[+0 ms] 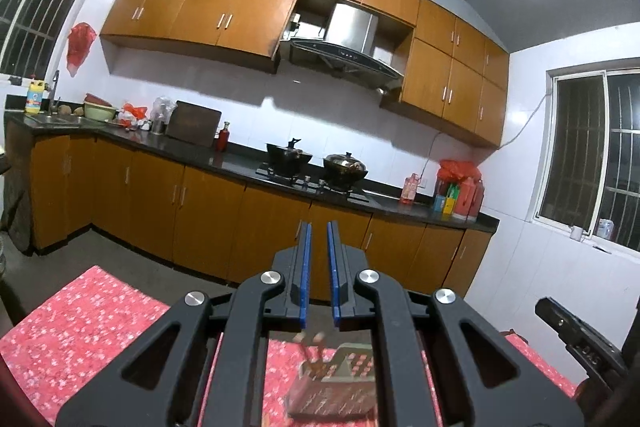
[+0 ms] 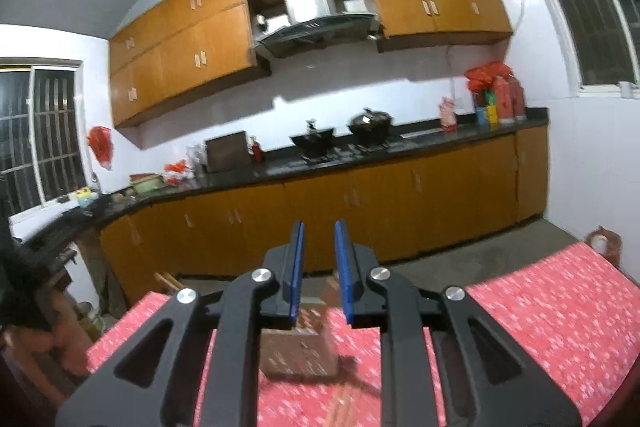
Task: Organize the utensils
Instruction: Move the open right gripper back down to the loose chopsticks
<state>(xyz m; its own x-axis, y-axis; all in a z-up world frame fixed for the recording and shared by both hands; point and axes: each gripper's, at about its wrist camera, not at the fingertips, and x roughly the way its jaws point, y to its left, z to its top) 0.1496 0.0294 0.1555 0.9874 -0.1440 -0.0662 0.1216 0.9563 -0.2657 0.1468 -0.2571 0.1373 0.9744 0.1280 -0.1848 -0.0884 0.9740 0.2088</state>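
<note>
Utensil holder (image 1: 334, 385), perforated metal box w/ brown sticks poking out, sits low centre in left wrist view on red floral tablecloth (image 1: 80, 327), seen thru the left gripper (image 1: 318, 227) frame. Jaws nearly together, narrow gap, nothing between. Other gripper's black body at lower right edge.

Right wrist view, blurred: holder (image 2: 300, 351) again low centre on same cloth (image 2: 540, 307). Right gripper (image 2: 320, 225) jaws slightly apart, empty. Kitchen counter (image 2: 240, 175) behind.
</note>
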